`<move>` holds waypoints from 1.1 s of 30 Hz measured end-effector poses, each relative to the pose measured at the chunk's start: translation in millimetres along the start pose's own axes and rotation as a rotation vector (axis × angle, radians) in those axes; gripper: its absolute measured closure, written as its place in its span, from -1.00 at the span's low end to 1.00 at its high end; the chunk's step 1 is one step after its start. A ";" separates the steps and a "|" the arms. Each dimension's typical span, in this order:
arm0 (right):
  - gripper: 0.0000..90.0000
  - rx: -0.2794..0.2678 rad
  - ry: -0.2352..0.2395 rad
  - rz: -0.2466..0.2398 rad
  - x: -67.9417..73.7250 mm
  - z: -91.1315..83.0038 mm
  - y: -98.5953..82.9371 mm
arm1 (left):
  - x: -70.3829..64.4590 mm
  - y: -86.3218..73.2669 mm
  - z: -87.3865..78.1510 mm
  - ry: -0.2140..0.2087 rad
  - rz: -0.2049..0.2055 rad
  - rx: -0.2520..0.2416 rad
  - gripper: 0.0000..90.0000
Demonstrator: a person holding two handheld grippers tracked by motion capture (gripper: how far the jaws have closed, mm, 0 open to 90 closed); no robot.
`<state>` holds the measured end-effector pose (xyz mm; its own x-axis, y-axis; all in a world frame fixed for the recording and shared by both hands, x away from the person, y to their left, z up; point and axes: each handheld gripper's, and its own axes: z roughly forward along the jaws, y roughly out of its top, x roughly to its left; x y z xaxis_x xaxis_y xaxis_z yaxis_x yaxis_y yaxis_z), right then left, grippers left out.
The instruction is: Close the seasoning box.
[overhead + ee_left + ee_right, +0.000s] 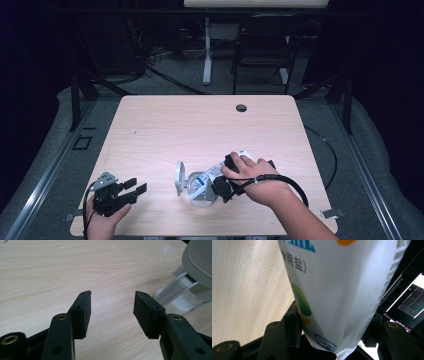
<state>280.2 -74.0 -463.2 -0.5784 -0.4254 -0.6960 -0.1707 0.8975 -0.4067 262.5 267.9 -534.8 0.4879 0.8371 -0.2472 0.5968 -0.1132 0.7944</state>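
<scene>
A white salt bag [342, 287] with blue print and green and orange spots is pinched between my right gripper's jaws [334, 325]. In the high view the right gripper [223, 184] holds the bag [210, 176] tilted over a clear container [200, 194] whose grey lid [179, 178] stands flipped open. My left gripper [137, 186] rests near the table's front left edge, open with nothing between its fingers. In the left gripper view its jaws [112, 307] stand wide apart, with the container [178, 296] and its grey lid [198, 262] at the right.
The light wood table [200, 125] has a cable hole [241, 108] at the back. A chair [262, 47] and a desk leg [207, 50] stand behind it. A lit screen [412, 302] shows past the bag.
</scene>
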 end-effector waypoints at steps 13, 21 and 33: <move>0.02 0.004 -0.002 -0.003 -0.2 -0.5 0.1 | -0.1 -0.3 -0.3 0.001 -0.002 0.000 0.08; 0.02 0.005 -0.002 -0.004 -0.2 -0.5 0.2 | 0.3 -0.1 -0.6 -0.004 0.000 0.012 0.08; 0.02 0.018 -0.006 -0.017 -1.0 -1.7 0.6 | 0.3 -0.5 0.0 -0.002 -0.005 -0.005 0.08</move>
<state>279.4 -72.9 -461.7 -0.5711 -0.4410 -0.6923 -0.1659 0.8880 -0.4288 262.3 268.2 -535.3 0.4862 0.8366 -0.2526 0.5962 -0.1061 0.7958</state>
